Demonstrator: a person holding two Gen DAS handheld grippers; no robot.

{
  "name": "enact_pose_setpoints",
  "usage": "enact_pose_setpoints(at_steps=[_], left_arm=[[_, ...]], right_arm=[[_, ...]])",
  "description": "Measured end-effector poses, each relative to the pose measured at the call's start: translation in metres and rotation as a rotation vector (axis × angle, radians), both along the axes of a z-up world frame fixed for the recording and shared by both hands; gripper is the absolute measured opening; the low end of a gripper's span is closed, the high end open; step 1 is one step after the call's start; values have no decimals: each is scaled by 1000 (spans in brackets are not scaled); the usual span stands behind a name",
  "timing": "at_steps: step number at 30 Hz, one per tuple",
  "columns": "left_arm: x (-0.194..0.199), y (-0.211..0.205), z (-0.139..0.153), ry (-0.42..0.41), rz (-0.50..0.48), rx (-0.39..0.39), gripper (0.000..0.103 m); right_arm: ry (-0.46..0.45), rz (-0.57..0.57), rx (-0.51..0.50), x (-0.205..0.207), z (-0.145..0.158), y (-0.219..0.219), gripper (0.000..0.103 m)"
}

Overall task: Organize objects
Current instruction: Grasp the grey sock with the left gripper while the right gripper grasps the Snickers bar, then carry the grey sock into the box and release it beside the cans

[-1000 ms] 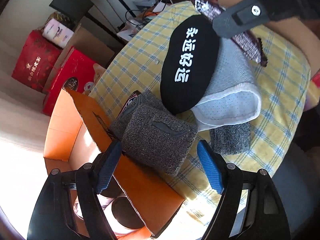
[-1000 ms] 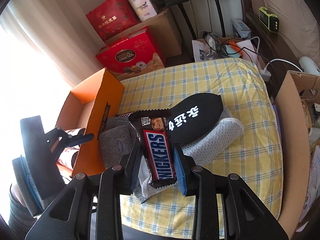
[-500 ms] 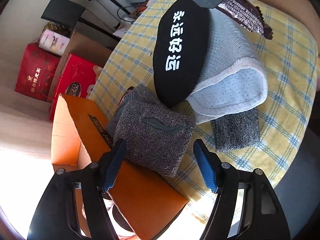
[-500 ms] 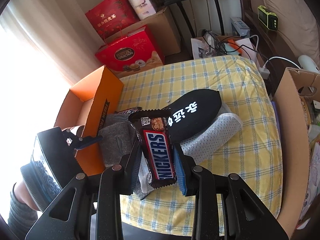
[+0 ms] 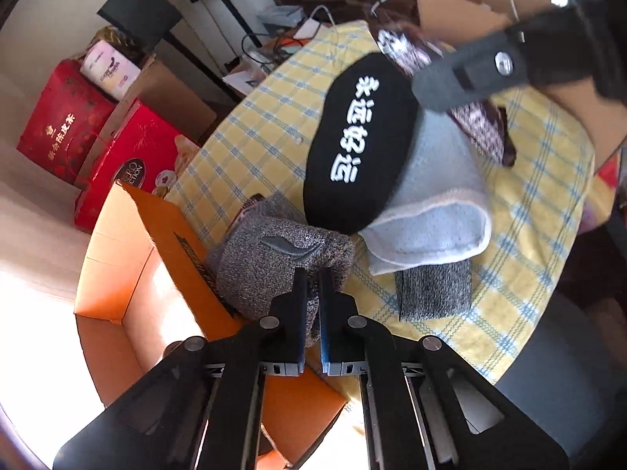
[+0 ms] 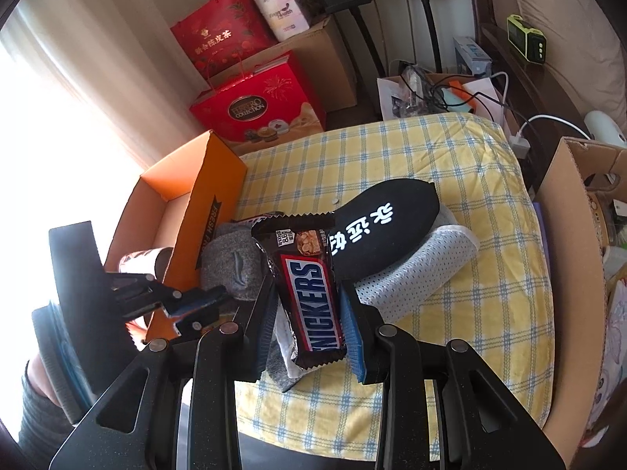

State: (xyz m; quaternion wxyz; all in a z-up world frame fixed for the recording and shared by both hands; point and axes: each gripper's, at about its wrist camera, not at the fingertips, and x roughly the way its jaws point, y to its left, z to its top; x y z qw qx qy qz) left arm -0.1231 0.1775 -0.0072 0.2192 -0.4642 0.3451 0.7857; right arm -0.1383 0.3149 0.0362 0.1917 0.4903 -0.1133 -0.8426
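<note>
At the near table edge, left tongs (image 5: 310, 305) have just pinched shut on the grey knitted wristband (image 5: 274, 270).
Lift it straight, clearing the orange cardboard box (image 5: 129, 266) wall just beside it, then lower inside; farther off, right tongs (image 6: 309, 313) grip a brown Snickers bar (image 6: 313, 297) over the yellow checked tablecloth (image 6: 450, 180).
</note>
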Motion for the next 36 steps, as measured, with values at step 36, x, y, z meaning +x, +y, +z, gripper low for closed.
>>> enact_pose_setpoints(at_steps=[36], left_arm=[[-22,-127,58,116,157,226,5]], right_arm=[[33,177,-55,3,40,-104,32]])
